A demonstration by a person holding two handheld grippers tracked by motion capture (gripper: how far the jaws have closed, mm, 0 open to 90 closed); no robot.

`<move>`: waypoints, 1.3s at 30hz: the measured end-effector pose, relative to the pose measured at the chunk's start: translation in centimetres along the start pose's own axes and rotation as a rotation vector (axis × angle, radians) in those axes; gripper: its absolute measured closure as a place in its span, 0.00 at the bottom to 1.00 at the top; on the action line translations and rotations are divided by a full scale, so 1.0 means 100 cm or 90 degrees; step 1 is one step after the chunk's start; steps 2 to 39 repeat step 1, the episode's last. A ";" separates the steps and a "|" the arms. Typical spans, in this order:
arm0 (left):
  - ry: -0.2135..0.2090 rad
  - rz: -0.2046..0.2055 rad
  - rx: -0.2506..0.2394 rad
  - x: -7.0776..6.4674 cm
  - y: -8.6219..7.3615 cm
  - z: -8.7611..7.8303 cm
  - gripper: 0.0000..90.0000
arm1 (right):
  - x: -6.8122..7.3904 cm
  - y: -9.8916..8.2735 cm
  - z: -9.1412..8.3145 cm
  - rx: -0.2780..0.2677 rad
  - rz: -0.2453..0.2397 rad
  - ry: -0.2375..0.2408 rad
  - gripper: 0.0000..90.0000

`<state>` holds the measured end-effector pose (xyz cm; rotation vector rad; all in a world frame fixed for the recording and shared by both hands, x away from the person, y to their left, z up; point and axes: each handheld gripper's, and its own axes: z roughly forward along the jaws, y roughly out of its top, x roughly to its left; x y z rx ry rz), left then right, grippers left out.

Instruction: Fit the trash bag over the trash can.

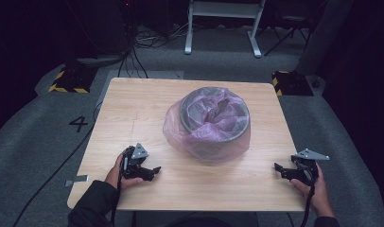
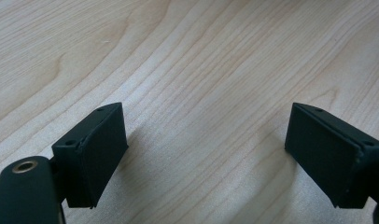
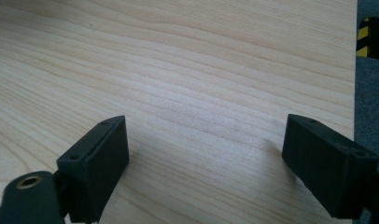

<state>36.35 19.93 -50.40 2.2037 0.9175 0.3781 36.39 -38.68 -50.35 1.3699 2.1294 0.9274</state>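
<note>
Both black two-jaw claws rest low on the pale wooden surface [image 1: 147,109], left claw [image 1: 152,171] and right claw [image 1: 281,169] gaping, empty.

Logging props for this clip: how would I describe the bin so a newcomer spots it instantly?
Start at the light wooden table. At its middle stands a round grey bin, lined and wrapped with a translucent pink plastic bag. It sits ahead of and between the left gripper and right gripper.
</note>
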 end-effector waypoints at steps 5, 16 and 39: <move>0.000 0.000 0.000 0.000 0.000 0.000 0.14 | 0.000 0.000 0.000 0.000 0.000 0.000 0.16; 0.000 0.000 0.000 0.000 0.000 0.000 0.14 | 0.000 0.000 0.000 0.000 0.000 0.000 0.16; 0.000 0.000 0.000 0.000 0.000 0.000 0.14 | 0.000 0.000 0.000 0.000 0.000 0.000 0.16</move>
